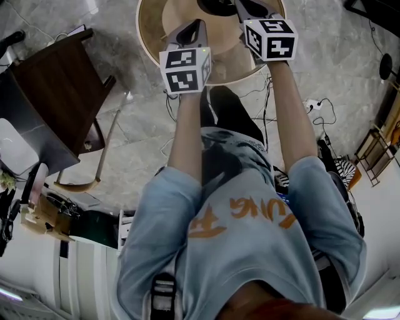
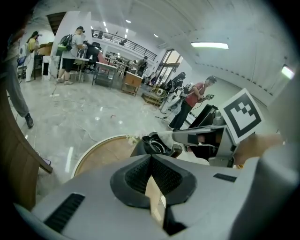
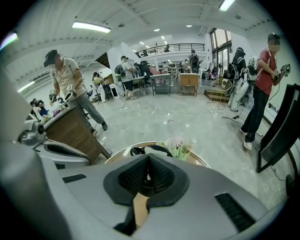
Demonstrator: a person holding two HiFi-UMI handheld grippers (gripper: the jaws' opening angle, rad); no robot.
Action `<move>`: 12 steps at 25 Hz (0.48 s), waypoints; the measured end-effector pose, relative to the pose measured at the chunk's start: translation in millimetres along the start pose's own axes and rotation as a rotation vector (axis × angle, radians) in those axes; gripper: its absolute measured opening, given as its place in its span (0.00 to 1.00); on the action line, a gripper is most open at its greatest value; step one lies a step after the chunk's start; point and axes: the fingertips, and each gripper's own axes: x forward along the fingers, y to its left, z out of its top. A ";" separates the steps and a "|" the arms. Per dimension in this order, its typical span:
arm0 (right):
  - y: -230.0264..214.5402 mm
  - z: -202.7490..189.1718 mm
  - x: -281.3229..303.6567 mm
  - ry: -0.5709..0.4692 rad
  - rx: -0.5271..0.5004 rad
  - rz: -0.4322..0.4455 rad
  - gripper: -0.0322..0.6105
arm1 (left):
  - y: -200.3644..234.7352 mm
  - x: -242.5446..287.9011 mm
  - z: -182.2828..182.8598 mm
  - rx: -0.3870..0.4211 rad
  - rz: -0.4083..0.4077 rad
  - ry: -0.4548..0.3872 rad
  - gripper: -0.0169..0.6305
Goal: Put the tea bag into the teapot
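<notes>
A dark teapot [image 2: 157, 143] stands on the round wooden table [image 1: 152, 34], showing as a dark shape [image 1: 219, 6] at the top edge of the head view. Both arms reach out over the table's near rim. My left gripper [image 1: 197, 26] is shut, its ribbed pads [image 2: 140, 176] meeting with nothing between them. My right gripper [image 1: 247, 7] is also shut and empty, its pads [image 3: 133, 176] pressed together just short of the teapot [image 3: 138, 151]. In the left gripper view the right gripper [image 2: 206, 137] hangs beside the teapot. I can make out no tea bag in any view.
A small bunch of pale flowers [image 3: 178, 147] stands on the table past the teapot. A brown wooden cabinet [image 1: 53, 103] and a chair [image 1: 94, 140] stand to the left. Cables and a power strip [image 1: 312, 104] lie on the marble floor. People stand around the hall.
</notes>
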 end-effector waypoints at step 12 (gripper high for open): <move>-5.2 -17.0 30.9 0.062 0.027 0.020 0.07 | 21.0 -0.8 6.3 0.001 0.034 0.003 0.06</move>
